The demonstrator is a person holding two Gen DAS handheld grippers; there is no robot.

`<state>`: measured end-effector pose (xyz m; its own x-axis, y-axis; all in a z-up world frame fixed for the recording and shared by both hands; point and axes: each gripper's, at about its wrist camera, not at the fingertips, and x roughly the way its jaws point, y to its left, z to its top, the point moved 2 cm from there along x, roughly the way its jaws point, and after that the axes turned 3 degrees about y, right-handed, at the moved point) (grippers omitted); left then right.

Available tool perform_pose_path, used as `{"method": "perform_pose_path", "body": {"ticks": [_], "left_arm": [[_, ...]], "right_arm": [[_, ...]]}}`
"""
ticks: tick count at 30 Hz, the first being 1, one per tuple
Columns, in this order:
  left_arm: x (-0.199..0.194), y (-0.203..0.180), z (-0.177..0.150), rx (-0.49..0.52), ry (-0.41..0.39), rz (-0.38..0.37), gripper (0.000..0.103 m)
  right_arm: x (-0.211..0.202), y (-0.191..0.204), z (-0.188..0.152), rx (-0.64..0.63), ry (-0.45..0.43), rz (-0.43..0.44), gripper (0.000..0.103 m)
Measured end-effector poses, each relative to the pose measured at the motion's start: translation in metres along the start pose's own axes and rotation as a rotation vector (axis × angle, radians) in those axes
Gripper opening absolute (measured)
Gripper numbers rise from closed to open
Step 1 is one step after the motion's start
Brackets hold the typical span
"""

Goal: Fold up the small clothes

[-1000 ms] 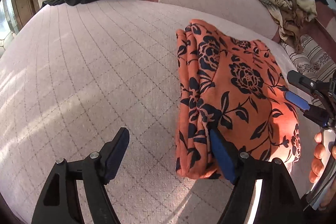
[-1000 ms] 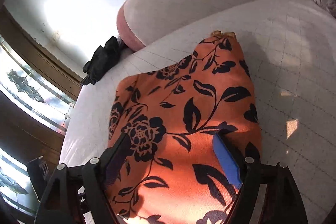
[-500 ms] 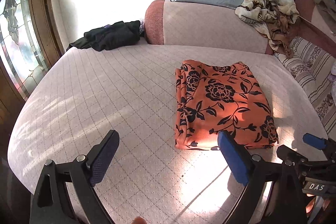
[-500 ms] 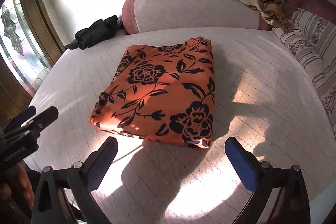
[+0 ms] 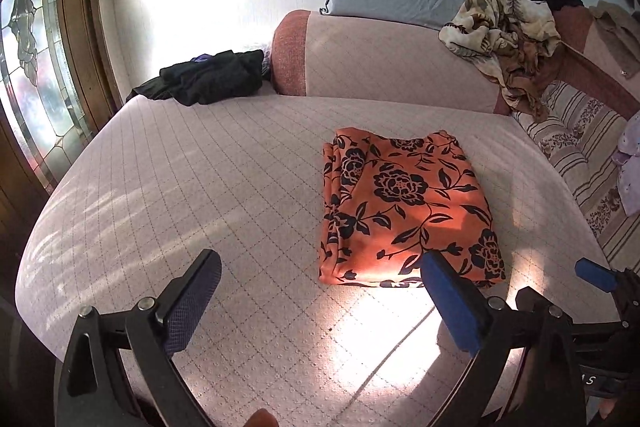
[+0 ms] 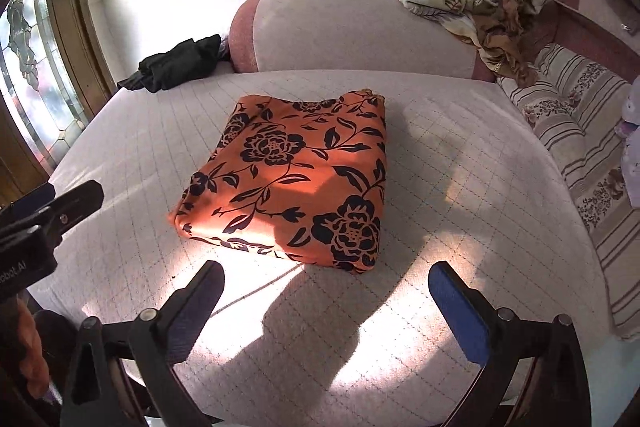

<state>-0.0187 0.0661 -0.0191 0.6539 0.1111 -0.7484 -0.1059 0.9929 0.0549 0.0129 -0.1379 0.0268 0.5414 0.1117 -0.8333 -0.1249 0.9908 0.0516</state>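
Both grippers have been drawn back from the orange floral garment (image 5: 404, 211), folded on the quilted bed (image 5: 200, 187). Left gripper (image 5: 320, 301) and right gripper (image 6: 326, 307) are held wide open, empty. Edges should be checked before another piece is fetched.

Little lettering can be read. At the left edge of the right wrist view, the body of the left gripper (image 6: 52, 205) bears white letters cut off by the frame, reading "obot.AI". At the lower right of the left wrist view, the right gripper (image 5: 560, 287) carries a white mark, seemingly "15".
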Motion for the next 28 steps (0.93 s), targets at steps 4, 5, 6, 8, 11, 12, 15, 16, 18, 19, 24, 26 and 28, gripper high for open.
{"method": "perform_pose_path", "body": {"ticks": [4, 5, 6, 8, 11, 12, 15, 16, 18, 19, 24, 26, 28], "left_arm": [[0.005, -0.002, 0.002, 0.01, 0.005, 0.003, 0.1], [0.006, -0.002, 0.002, 0.01, -0.002, -0.001, 0.1], [0.006, -0.004, 0.002, 0.015, -0.006, 0.005, 0.1], [0.009, -0.008, 0.004, 0.032, -0.009, 0.029, 0.1], [0.013, -0.011, 0.007, 0.036, -0.012, 0.043, 0.1], [0.014, -0.011, 0.007, 0.033, -0.008, 0.034, 0.1], [0.018, -0.012, 0.009, 0.028, -0.005, 0.034, 0.1], [0.019, -0.012, 0.01, 0.026, -0.007, 0.043, 0.1], [0.021, -0.012, 0.011, 0.021, -0.006, 0.043, 0.1], [0.023, -0.012, 0.012, 0.016, -0.001, 0.035, 0.1], [0.027, -0.011, 0.016, 0.005, -0.004, 0.04, 0.1], [0.026, -0.011, 0.018, 0.005, -0.019, 0.05, 0.1], [0.027, -0.011, 0.022, 0.005, -0.015, 0.036, 0.1]], "right_arm": [[0.004, 0.002, 0.002, -0.012, 0.004, -0.01, 0.103], [0.005, 0.002, 0.002, -0.013, 0.005, -0.011, 0.103], [0.006, 0.002, 0.003, -0.013, 0.004, -0.014, 0.103], [0.009, 0.001, 0.004, -0.01, 0.007, -0.017, 0.103], [0.011, 0.002, 0.007, -0.026, 0.003, -0.03, 0.103], [0.011, 0.002, 0.008, -0.031, 0.002, -0.035, 0.103], [0.013, 0.001, 0.012, -0.03, 0.0, -0.036, 0.103], [0.014, 0.0, 0.013, -0.031, -0.001, -0.037, 0.103], [0.016, 0.001, 0.015, -0.039, 0.004, -0.037, 0.103], [0.017, 0.002, 0.015, -0.046, 0.004, -0.041, 0.103], [0.021, 0.003, 0.017, -0.061, 0.009, -0.048, 0.103], [0.022, 0.003, 0.018, -0.064, 0.01, -0.052, 0.103], [0.023, 0.002, 0.02, -0.061, 0.009, -0.052, 0.103]]}}
